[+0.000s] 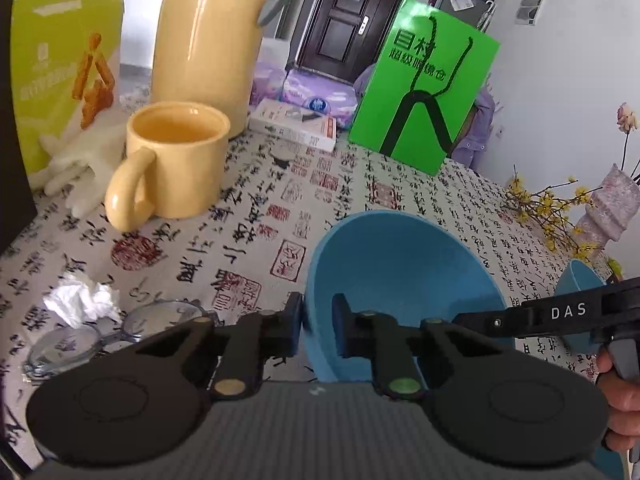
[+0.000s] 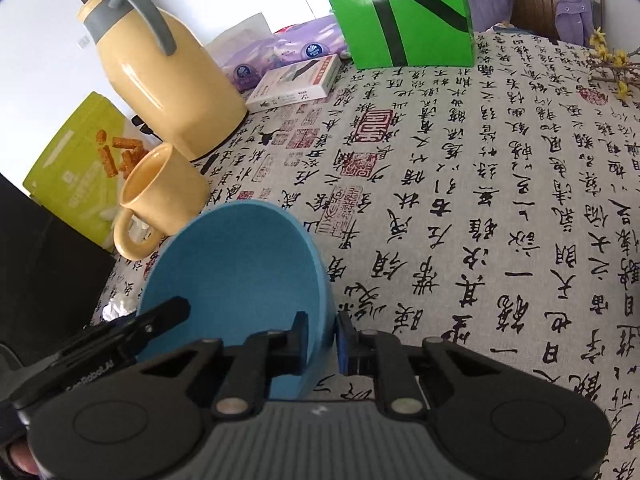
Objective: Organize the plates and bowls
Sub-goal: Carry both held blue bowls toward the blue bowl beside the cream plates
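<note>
Both my grippers clamp one blue bowl (image 1: pixel 400 276) on the calligraphy cloth (image 2: pixel 480 200): the left gripper (image 1: pixel 318 326) pinches its left rim, the right gripper (image 2: pixel 322 338) its right rim, so the bowl sits between them, ready to lift level.

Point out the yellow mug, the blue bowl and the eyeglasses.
yellow mug (image 1: pixel 180 168), left wrist view, on its outer side wall.
blue bowl (image 2: pixel 240 264), right wrist view, on its inner surface.
eyeglasses (image 1: pixel 64 346), left wrist view, on the nearer lens.
</note>
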Tool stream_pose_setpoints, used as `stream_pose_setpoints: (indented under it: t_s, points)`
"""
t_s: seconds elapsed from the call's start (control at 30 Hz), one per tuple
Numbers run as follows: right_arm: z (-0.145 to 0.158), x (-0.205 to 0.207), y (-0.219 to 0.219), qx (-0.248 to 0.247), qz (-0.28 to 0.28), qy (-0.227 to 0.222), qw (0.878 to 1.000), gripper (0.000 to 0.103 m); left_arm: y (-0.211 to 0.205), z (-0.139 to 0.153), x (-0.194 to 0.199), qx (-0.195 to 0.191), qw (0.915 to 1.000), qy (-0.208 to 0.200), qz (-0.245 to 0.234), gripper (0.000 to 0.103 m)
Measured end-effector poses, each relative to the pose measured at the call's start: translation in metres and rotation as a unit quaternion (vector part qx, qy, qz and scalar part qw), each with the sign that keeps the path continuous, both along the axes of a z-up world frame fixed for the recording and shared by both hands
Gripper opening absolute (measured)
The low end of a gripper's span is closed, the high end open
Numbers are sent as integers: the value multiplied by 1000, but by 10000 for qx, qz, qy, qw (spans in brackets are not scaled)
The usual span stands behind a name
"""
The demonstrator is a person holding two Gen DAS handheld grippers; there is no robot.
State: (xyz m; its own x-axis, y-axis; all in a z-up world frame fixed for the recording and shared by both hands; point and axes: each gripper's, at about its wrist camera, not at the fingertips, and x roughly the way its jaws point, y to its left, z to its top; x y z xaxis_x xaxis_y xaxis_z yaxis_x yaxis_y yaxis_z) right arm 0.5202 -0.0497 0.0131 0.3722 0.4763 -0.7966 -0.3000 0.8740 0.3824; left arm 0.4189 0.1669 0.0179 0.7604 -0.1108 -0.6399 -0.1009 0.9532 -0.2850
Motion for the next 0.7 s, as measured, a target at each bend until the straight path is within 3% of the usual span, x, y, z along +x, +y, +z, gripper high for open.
stream_pose_setpoints:
  t_s: [0.23,0.53,0.7]
  points:
    - [30,-35,-1,37,52,-355,9994,10,0,28,-35,75,9995,-291,113,15]
    - [61,-119,1,52,171,-756,9970,10,-7,56,-119,329,9969,-685,201,15]
    - [67,-188,9,-113,205,-1482,9887,10,-20,63,-180,571,9918,-1053,449,15]
